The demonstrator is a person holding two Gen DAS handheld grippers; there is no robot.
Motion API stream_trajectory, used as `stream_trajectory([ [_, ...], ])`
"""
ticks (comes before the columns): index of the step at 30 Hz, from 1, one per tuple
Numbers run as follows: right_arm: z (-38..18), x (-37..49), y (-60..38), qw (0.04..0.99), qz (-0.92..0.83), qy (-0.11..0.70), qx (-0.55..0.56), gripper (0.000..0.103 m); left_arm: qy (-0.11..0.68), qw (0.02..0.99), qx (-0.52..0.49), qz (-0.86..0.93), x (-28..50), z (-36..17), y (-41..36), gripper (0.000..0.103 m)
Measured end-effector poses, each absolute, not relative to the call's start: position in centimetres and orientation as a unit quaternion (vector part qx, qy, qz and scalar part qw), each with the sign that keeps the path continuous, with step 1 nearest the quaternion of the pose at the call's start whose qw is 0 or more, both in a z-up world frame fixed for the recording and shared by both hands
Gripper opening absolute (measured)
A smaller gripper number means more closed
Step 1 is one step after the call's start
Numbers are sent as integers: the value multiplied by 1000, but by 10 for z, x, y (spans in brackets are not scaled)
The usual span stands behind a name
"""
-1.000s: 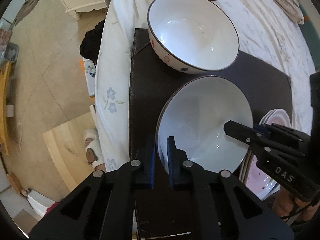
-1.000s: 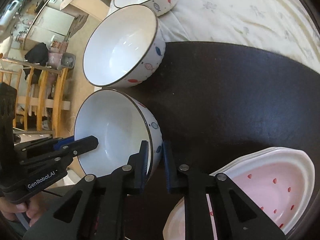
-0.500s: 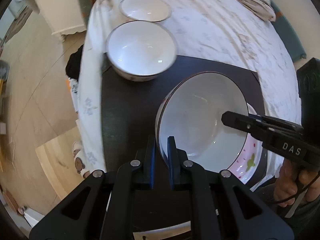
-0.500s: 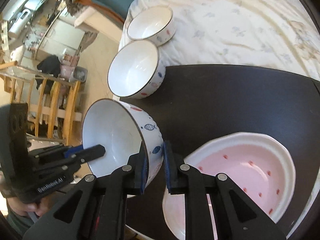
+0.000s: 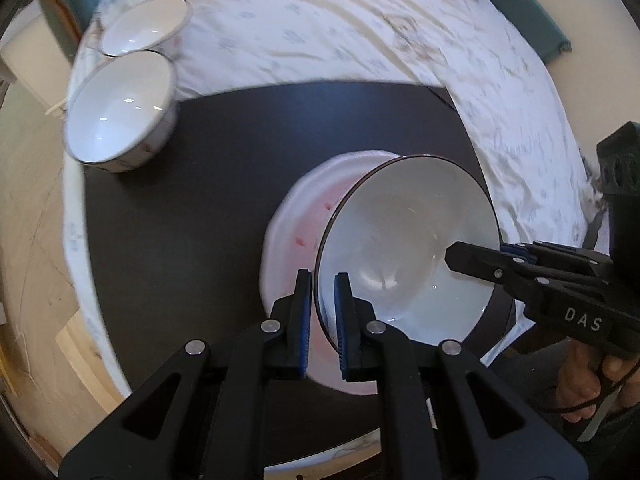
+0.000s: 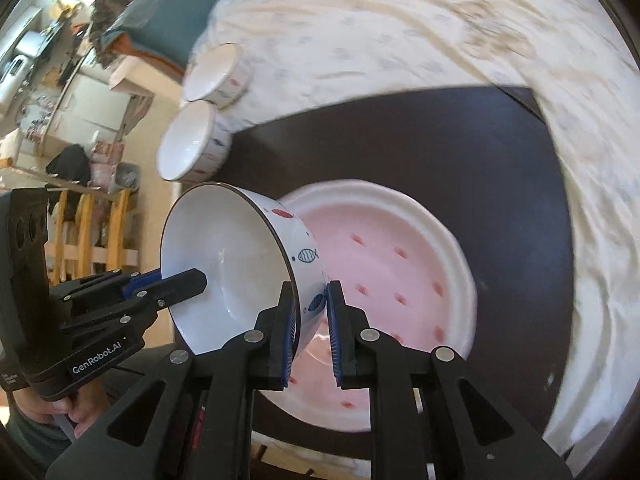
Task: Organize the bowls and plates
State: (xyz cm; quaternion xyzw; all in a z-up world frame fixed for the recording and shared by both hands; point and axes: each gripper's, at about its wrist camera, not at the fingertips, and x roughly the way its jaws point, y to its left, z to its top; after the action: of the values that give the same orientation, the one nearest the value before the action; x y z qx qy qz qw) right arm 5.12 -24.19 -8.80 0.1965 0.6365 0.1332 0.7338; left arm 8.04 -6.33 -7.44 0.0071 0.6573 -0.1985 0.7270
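Bowl [image 5: 408, 240] held tilted above pink plate [image 6: 384, 256], between my two grippers. My left gripper [image 5: 322, 280] pinches near rim; my right gripper [image 6: 310, 294] clamps opposite wall, one finger inside, one outside. Plate sits on dark mat [image 5: 200, 184] just ahead of my fingers. Two more bowls [image 5: 120, 112] far ahead-left at mat corner, on floral cloth [image 5: 320, 32].
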Motion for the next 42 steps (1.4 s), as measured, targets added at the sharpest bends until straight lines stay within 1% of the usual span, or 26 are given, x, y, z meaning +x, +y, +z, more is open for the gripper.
stream_trajectory([
  [7, -103, 35, -267, 721, 118, 649, 212, 17, 662, 720, 15, -208, 74, -80, -77, 8],
  [24, -131, 34, -263, 694, 112, 675, 223, 17, 676, 708, 34, -199, 75, -98, -80, 8],
  [36, -137, 39, -267, 688, 107, 677, 237, 18, 674, 711, 22, -198, 79, -99, -77, 8],
  [42, -128, 38, -272, 698, 103, 665, 243, 19, 670, 714, 28, -200, 77, -97, -78, 9],
])
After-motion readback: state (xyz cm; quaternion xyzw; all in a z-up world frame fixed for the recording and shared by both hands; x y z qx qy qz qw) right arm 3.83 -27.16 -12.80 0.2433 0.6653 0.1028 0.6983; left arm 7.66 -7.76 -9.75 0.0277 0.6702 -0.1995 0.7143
